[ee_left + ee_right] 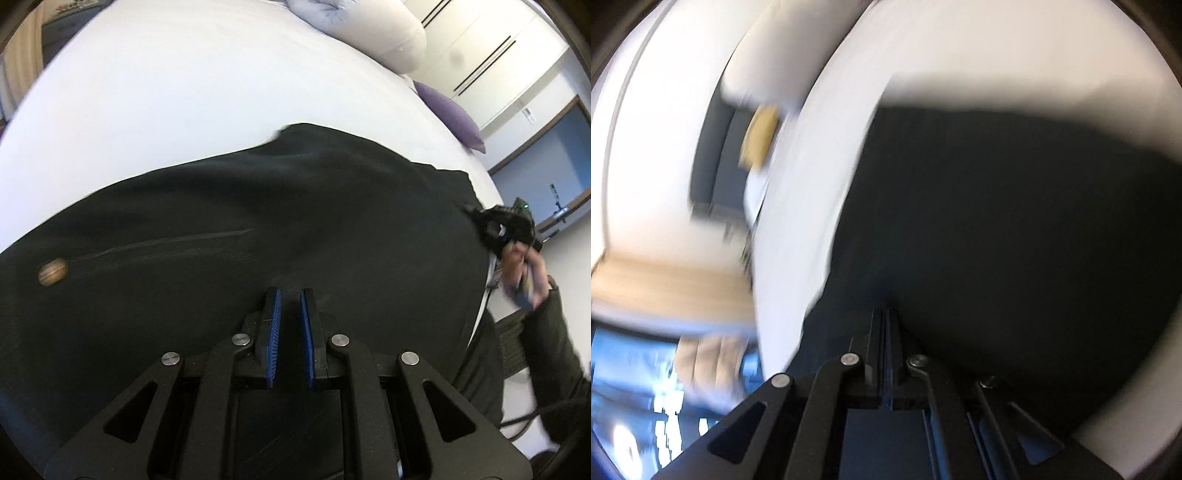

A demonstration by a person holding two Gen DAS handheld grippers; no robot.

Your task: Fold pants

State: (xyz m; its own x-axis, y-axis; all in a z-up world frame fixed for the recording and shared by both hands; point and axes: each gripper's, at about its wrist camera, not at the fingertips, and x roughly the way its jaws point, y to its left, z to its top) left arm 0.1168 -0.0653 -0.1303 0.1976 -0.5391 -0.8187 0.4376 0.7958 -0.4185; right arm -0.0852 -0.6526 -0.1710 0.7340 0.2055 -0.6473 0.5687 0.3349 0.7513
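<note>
A white bed (177, 96) fills the room, pillows (384, 33) heaped at its far end beside a purple cushion (450, 110). Black pants (258, 206) lie spread across the sheet, a brown button (53, 272) showing on them. The left hand-held gripper (290, 295) hovers over the cloth, its blue pads a narrow gap apart with nothing between them. The right hand-held gripper (886, 314) is pinched closed on a fold of the pants' edge.

White bed (166, 92) — cream bolster (388, 33), purple pillow (450, 110) along its edge.
</note>
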